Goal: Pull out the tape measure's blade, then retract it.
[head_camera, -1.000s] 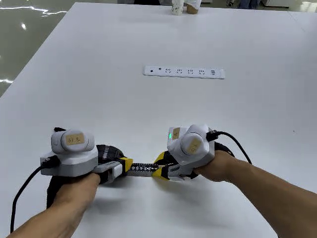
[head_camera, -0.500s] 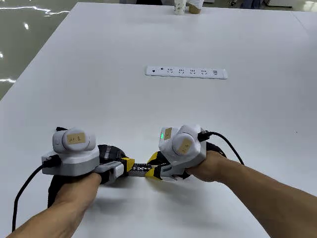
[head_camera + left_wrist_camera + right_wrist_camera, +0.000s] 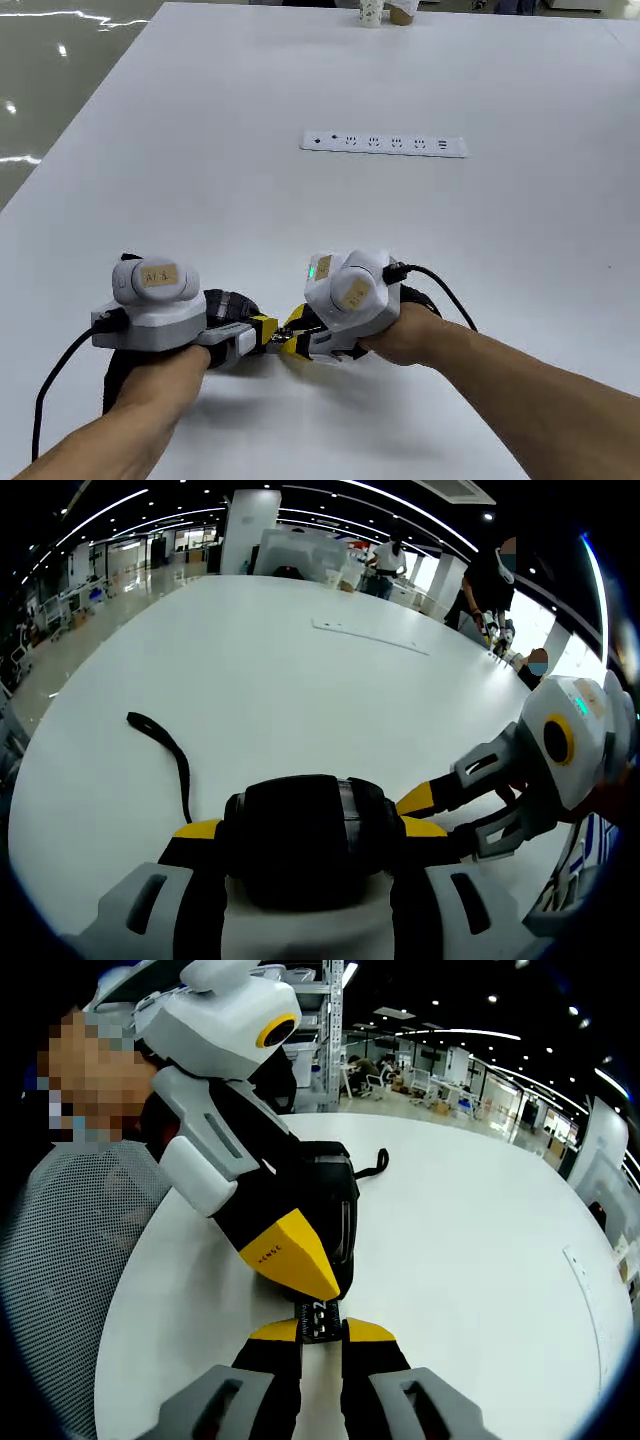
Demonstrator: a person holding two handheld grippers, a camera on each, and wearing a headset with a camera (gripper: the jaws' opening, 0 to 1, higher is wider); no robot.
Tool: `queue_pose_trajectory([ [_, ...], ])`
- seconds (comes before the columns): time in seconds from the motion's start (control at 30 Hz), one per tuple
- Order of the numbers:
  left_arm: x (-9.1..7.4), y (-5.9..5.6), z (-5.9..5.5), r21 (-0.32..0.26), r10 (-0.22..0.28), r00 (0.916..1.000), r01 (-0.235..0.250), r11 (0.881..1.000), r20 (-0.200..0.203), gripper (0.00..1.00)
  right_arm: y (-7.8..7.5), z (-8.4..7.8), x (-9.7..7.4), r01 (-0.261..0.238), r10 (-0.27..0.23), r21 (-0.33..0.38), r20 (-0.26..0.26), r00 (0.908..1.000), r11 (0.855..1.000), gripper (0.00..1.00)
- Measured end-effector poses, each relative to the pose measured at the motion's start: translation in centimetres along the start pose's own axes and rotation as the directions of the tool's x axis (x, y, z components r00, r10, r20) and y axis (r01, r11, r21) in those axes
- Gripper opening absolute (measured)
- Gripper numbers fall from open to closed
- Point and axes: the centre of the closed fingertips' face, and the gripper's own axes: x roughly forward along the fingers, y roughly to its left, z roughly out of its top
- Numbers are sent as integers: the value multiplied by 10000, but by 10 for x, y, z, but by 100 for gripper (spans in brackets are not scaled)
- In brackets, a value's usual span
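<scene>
Change: the right gripper (image 3: 295, 343) is closing in on the left gripper (image 3: 250, 336); a second ago a plain stretch of blade (image 3: 318, 1315) was showing between them, and now only a short stub is left.
Meaning for the task: the blade is feeding back into the housing, so the retract half is probably nearing its end.
Table (image 3: 300, 220): a white top is running from the bottom edge to the top edge of the head view.
Power strip (image 3: 385, 144): it is lying flat in the upper middle of the head view, well apart from the work.
Left gripper: it is sitting at lower left of the head view, its jaws clamping the tape measure case (image 3: 300, 825) from both sides.
Right gripper: it is sitting just right of the left one, its jaws pinching the blade flat.
Tape measure case: black, it is resting low over the table at bottom centre of the left gripper view.
Strap (image 3: 168, 755): it is trailing loose on the table toward the left of that view.
Blade: it is running up from the bottom of the right gripper view toward the case; the left gripper's jaw is hiding the mouth, so how much remains outside is hard to say.
</scene>
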Motion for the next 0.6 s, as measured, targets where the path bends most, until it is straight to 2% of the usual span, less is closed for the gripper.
queue_pose_trajectory([
  [0.6, 1, 0, 0, -58, 37, 10000, -37, 10000, 10, 62, 1, 7, 7, -19, 20, -79, 97, 10000, 10000, 12],
])
